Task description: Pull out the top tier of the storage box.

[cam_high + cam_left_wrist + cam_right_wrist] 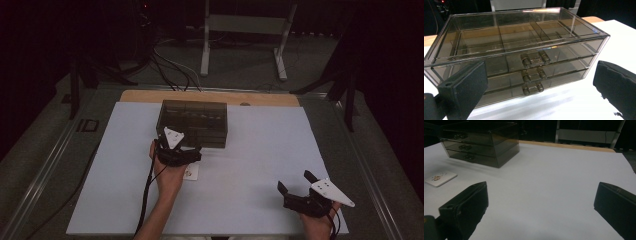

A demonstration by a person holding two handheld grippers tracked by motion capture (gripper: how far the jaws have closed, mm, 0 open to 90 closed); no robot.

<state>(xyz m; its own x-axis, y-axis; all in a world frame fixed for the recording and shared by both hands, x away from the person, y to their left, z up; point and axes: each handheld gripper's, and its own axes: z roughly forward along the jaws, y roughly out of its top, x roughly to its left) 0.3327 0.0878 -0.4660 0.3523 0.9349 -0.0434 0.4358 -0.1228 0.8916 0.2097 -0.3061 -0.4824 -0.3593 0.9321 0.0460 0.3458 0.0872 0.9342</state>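
A smoky clear plastic drawer box (pixel 193 122) with three stacked drawers stands on the white mat toward the back. In the left gripper view its drawer fronts (pixel 534 72) with paired knobs face me, all pushed in. My left gripper (pixel 176 146) is open just in front of the box, jaws wide apart with nothing between them (pixel 539 87). A small white card (pixel 191 171) lies beside the left hand; it also lies at the left (pixel 440 178) of the right gripper view. My right gripper (pixel 295 183) rests open near the mat's front right, empty (pixel 541 205).
The white mat (pixel 260 150) covers a wooden tabletop (pixel 210 96) whose far edge shows. A metal frame rail (pixel 45 165) runs along the left side. Cables and a white stand (pixel 245 30) are on the floor beyond the table.
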